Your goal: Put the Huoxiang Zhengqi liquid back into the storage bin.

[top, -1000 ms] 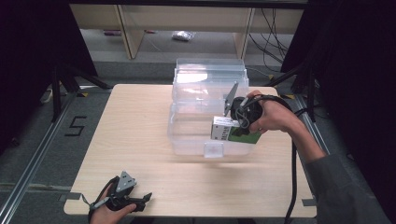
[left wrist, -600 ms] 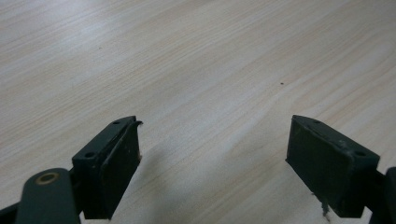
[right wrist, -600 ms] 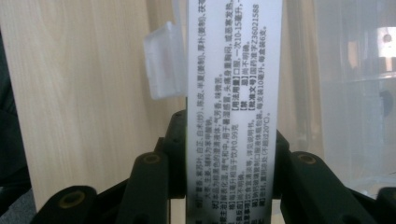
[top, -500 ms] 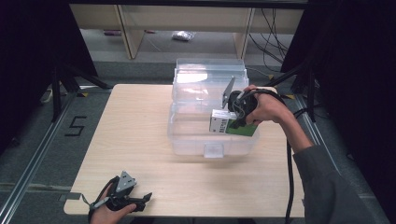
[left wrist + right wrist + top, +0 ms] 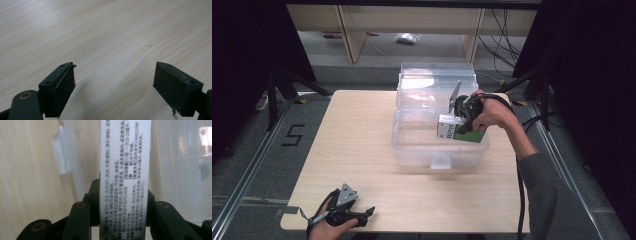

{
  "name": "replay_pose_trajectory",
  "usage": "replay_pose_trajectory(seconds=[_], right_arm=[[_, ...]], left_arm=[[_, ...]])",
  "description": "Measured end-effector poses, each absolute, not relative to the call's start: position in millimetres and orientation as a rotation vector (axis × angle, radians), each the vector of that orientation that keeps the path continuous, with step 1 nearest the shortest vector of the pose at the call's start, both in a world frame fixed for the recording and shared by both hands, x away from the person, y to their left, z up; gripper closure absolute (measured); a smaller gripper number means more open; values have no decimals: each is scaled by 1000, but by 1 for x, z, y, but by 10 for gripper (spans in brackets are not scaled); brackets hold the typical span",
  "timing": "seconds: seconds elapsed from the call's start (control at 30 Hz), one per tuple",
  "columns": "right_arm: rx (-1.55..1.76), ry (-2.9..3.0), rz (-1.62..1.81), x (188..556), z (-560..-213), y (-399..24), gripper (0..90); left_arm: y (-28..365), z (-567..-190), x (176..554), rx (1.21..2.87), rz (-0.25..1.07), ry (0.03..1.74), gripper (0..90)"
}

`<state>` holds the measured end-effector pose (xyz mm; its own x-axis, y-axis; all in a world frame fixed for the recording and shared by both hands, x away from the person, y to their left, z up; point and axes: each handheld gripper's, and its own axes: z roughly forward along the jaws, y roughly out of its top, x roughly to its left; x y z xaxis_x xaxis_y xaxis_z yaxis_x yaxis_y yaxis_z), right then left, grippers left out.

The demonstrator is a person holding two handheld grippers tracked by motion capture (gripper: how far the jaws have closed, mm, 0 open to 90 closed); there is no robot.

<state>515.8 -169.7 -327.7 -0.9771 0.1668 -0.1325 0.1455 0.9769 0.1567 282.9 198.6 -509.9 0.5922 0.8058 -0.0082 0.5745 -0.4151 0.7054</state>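
A clear plastic bin (image 5: pixel 412 145) with its lid raised at the back stands on the wooden table (image 5: pixel 352 135). My right gripper (image 5: pixel 458 125) hovers over the bin's right half, shut on a white and green carton (image 5: pixel 462 131). In the right gripper view the carton's (image 5: pixel 125 170) white printed side stands between the jaws, with the bin's latch tab (image 5: pixel 61 152) beyond it. My left gripper (image 5: pixel 362 216) rests at the table's front left edge. Its jaws stand wide open over bare wood, the fingers (image 5: pixel 60 87) holding nothing.
A wooden shelf unit (image 5: pixel 412 20) stands on the floor behind the table, with a small bag (image 5: pixel 408 37) under it. Cables (image 5: pixel 507 35) trail at the back right. A floor mark reading 5 (image 5: pixel 293 135) lies left of the table.
My right gripper has carried the carton a little to the left and down, further over the bin's inside. The left gripper has stayed put.
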Motion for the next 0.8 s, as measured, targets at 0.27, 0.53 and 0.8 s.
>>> replay_pose_trajectory(seconds=[0.27, 0.53, 0.8], right_arm=[[276, 2988, 160, 523, -342, -168, 646], [224, 3011, 173, 531, -359, -171, 645], [324, 3028, 142, 529, -370, -174, 645]], left_arm=[[198, -510, 282, 2147, 435, 1082, 166], [198, -510, 283, 2143, 435, 1087, 166], [198, -510, 283, 2143, 434, 1086, 167]])
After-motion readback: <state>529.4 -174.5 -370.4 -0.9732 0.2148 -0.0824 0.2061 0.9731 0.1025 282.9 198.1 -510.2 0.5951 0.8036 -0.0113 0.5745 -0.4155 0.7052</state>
